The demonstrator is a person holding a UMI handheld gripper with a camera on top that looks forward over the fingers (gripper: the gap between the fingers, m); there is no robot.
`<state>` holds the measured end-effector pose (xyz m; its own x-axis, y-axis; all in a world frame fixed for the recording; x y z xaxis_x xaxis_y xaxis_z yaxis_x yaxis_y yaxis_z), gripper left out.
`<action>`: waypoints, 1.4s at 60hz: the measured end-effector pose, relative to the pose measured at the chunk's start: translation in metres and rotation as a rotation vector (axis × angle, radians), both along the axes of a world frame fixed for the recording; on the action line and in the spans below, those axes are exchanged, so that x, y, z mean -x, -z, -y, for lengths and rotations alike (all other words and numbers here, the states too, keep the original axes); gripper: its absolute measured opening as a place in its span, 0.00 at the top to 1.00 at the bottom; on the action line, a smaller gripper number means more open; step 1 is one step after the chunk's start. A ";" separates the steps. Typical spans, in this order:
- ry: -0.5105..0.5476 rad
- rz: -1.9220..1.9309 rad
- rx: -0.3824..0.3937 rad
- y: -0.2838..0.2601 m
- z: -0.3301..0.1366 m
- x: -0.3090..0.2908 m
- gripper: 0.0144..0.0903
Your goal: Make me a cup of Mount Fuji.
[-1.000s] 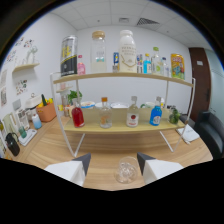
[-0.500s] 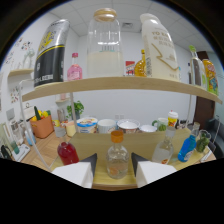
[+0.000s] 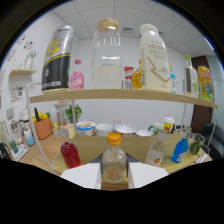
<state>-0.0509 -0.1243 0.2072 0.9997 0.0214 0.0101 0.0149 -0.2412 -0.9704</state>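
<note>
Clear glass bottle point(image 3: 114, 161) with an orange cap stands between the gripper point(image 3: 114, 176) fingers, which sit apart around it. Red bottle point(image 3: 70, 154) stands just left, blue bottle point(image 3: 180, 150) further right.

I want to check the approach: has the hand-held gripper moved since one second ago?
Yes. The hand-held gripper came forward toward the wooden shelf, which now looks much nearer. The orange-capped clear bottle now stands between its fingers.

Claw point(image 3: 114, 176) level – fingers apart, w/ gaps either side.
</note>
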 end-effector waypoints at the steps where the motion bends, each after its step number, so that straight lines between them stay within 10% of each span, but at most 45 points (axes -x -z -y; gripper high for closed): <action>1: -0.001 -0.002 -0.001 -0.001 0.004 0.001 0.72; 31: 0.054 -0.371 0.136 0.085 0.098 0.024 0.72; 66: 0.184 -1.890 0.003 0.064 0.072 -0.005 0.73; 84: 0.185 -2.020 -0.008 0.072 0.075 -0.013 0.73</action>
